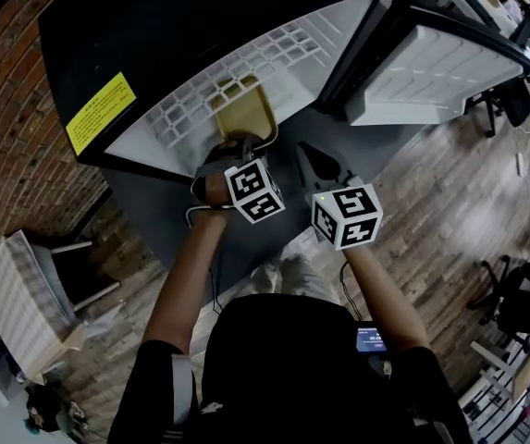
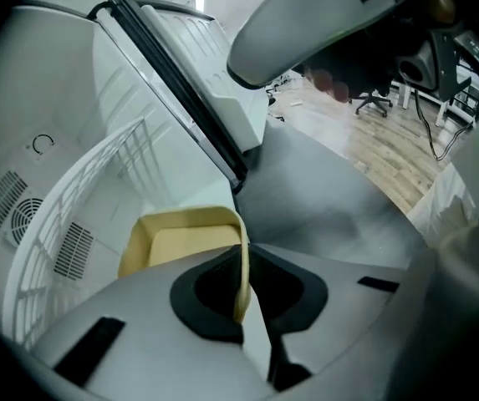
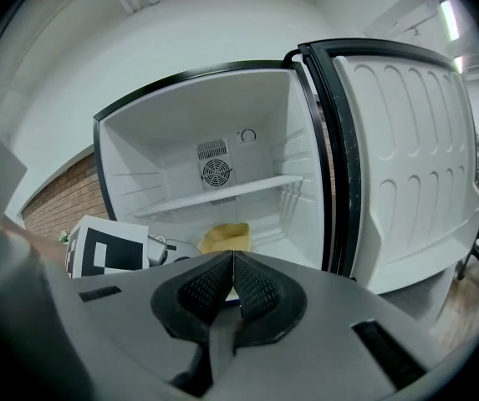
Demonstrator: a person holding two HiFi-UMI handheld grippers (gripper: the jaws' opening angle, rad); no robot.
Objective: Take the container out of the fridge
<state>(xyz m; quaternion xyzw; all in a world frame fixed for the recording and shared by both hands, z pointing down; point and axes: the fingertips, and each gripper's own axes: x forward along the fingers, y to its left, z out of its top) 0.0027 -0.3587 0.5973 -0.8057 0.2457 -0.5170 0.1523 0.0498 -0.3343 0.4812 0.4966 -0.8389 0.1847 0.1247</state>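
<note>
One container [image 2: 180,242] wall sits pinched in the left tool [image 2: 243,284].

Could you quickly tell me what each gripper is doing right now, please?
Left gripper: closed on the side wall of the yellow container.
Right gripper: closed, holding nothing.

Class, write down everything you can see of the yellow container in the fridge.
The container is pale yellow, plastic-looking, a shallow open rectangular tub with rounded corners and thin walls, empty as far as shows. It is upright, low in the open fridge, below the shelf, over a white wire rack. The left gripper pinches its near wall between closed jaws.
</note>
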